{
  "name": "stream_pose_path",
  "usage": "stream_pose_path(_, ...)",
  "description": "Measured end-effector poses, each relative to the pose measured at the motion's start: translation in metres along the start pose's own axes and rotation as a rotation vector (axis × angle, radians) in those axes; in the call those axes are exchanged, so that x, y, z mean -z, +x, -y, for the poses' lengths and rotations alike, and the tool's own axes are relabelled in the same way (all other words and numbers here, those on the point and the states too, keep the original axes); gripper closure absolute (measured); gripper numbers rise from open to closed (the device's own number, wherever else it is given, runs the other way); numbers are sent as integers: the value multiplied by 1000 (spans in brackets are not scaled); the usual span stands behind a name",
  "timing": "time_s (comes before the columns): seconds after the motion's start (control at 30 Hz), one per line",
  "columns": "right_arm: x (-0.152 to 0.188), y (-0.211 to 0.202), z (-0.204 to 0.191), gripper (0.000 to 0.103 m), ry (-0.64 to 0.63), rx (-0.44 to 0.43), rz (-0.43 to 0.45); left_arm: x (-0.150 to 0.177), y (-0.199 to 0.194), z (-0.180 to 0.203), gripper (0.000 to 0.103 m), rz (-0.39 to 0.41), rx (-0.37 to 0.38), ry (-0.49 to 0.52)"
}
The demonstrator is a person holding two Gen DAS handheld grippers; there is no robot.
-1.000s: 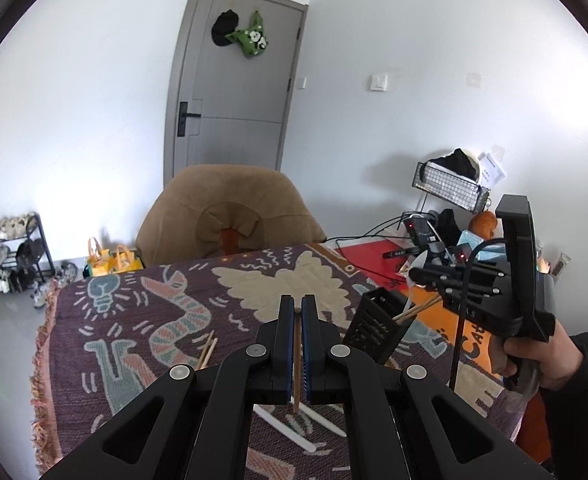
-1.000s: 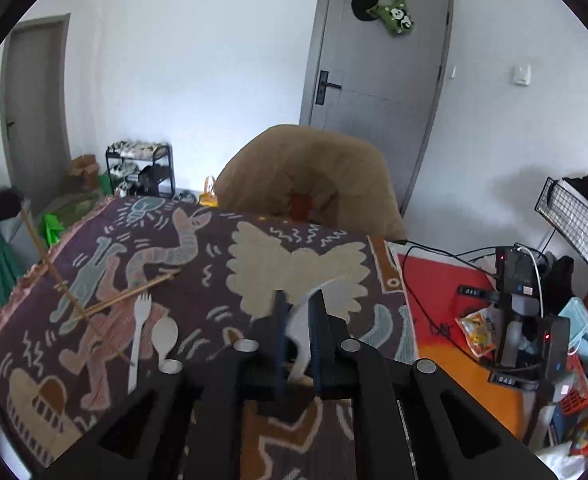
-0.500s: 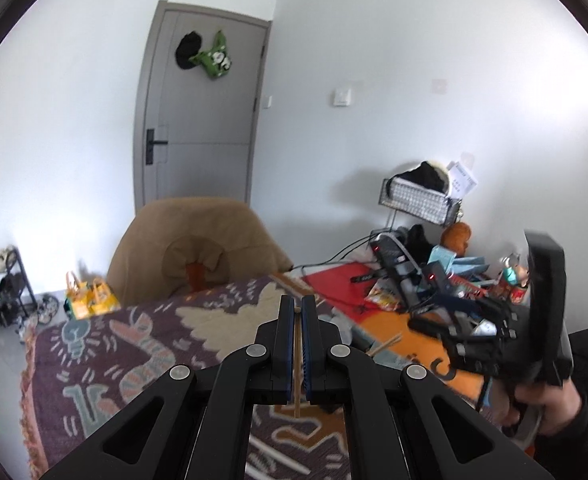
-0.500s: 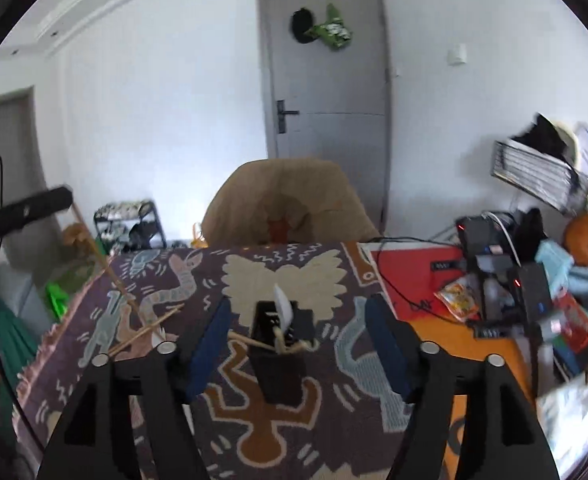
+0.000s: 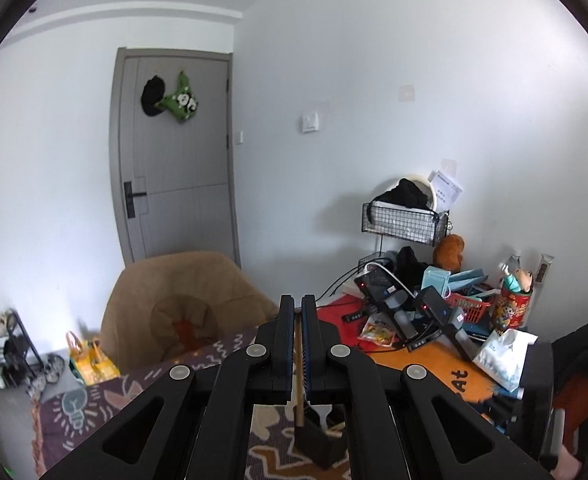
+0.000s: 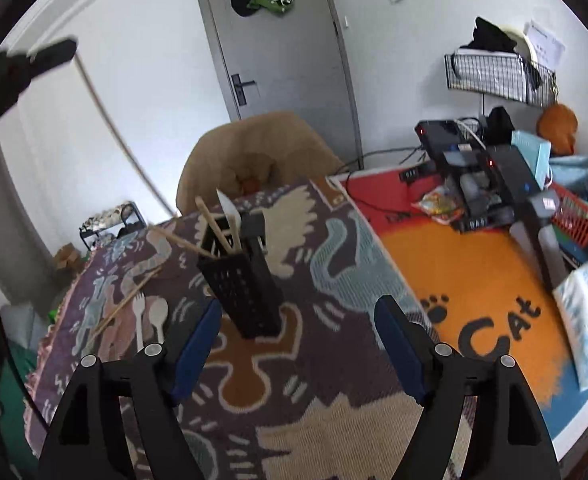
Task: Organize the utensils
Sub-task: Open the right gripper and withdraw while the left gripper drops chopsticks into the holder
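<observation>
The left tongs (image 5: 298,312) are clamped on a wooden chopstick (image 5: 298,392), held above the black utensil holder (image 6: 245,284). That holder stands upright on the patterned tabletop (image 6: 334,380) with chopsticks and a white utensil inside. The right tongs (image 6: 298,344) are opening with nothing gripped; a white fork (image 6: 138,316), spoon (image 6: 158,312) and another chopstick (image 6: 125,304) lie loose to the holder's left.

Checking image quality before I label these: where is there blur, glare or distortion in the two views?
Left wrist view: strong fisheye bending with dark corner vignette; wall at right washed out bright; the sleeve at the right edge is smeared. Right wrist view: same curvature; the left tool and its chopstick are motion-blurred, while the black holder stays sharp.
</observation>
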State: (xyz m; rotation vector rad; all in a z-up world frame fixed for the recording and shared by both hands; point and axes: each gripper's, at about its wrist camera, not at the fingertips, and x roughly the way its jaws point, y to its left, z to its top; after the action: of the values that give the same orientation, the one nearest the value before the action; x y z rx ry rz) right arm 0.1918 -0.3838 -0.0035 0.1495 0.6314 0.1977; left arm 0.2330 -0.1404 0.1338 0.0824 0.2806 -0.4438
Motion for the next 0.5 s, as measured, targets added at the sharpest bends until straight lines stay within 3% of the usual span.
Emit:
stream_pose_path(0.27, 15, 4, 10, 25, 36, -26, -25, -5, 23, 21, 100, -18, 21, 38)
stream_pose_path(0.5, 24, 2, 18, 25, 65, -23, -36, 10, 46, 23, 100, -57, -2, 28)
